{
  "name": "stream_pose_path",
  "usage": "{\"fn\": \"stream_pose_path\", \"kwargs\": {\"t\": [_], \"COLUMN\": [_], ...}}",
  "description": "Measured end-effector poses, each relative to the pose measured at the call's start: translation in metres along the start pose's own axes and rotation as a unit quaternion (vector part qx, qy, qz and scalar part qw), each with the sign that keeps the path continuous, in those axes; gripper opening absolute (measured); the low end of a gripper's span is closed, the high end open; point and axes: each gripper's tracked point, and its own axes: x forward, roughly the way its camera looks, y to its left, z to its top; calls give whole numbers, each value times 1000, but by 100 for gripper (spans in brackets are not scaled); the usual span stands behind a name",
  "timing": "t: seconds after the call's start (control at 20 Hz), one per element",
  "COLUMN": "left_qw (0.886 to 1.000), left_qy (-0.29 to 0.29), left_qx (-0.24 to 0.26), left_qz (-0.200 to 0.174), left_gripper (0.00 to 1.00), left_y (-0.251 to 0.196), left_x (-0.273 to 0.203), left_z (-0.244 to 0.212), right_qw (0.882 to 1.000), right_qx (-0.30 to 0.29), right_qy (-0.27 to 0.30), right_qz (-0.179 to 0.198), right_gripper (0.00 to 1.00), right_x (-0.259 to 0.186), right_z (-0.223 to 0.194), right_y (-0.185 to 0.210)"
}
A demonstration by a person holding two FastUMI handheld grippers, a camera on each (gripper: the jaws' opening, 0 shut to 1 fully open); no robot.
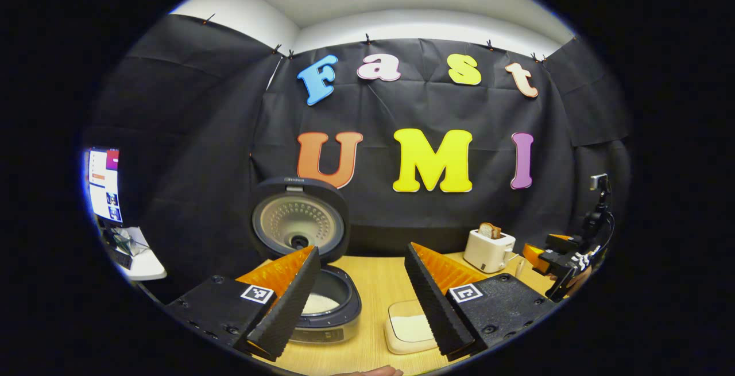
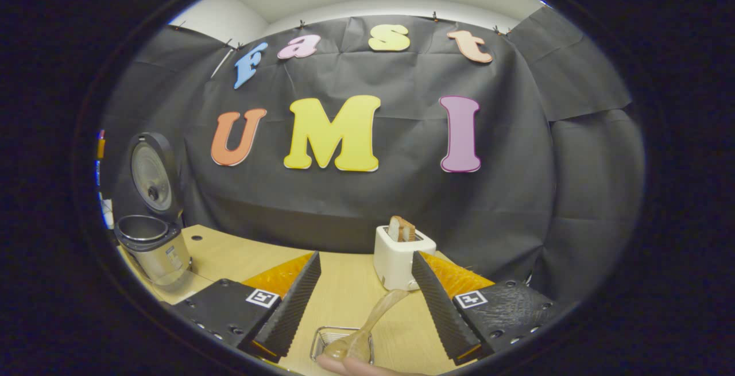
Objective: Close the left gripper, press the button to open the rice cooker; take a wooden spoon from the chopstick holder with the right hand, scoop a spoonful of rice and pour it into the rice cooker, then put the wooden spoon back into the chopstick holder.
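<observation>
Rice cooker [image 1: 321, 301] stands with its lid [image 1: 298, 221] swung up and back, and pale rice lies in the inner pot, seen between and just behind the left gripper's [image 1: 362, 295] spread fingers, close to the left one. In the right gripper view the cooker [image 2: 152, 244] sits far off at the left end of the wooden counter [image 2: 350, 290], well apart from the right gripper [image 2: 362, 301]. That gripper is also spread wide and pinches nothing. Below and between its fingers a wooden spoon [image 2: 367, 324] rests tilted in a wire-framed chopstick holder [image 2: 341, 341], its handle leaning toward the right finger without clearly touching it. A shallow cream dish [image 1: 407, 327] of rice sits on the counter just beside the left gripper's right finger. A white toaster [image 2: 402, 255] with a slice of bread stands near the back wall.
</observation>
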Motion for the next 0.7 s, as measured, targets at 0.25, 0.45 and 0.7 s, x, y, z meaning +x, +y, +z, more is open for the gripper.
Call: {"fn": "stream_pose_path", "kwargs": {"t": [0.25,0.45,0.7], "left_qw": [999,997,987], "left_qy": [-31,-45,-104], "left_qx": [-4,-11,9], "left_qz": [20,65,118], "left_gripper": [95,95,94], "left_y": [19,58,111], "left_x": [42,83,129], "left_z": [51,68,95], "right_qw": [1000,999,997], "right_qx": [1,-11,-28], "right_qy": [-11,-23,-46], "right_qz": [21,41,61], "right_gripper": [96,95,95], "right_x": [-19,-30,-42], "right_z": [3,9,16], "right_y": [3,11,17]}}
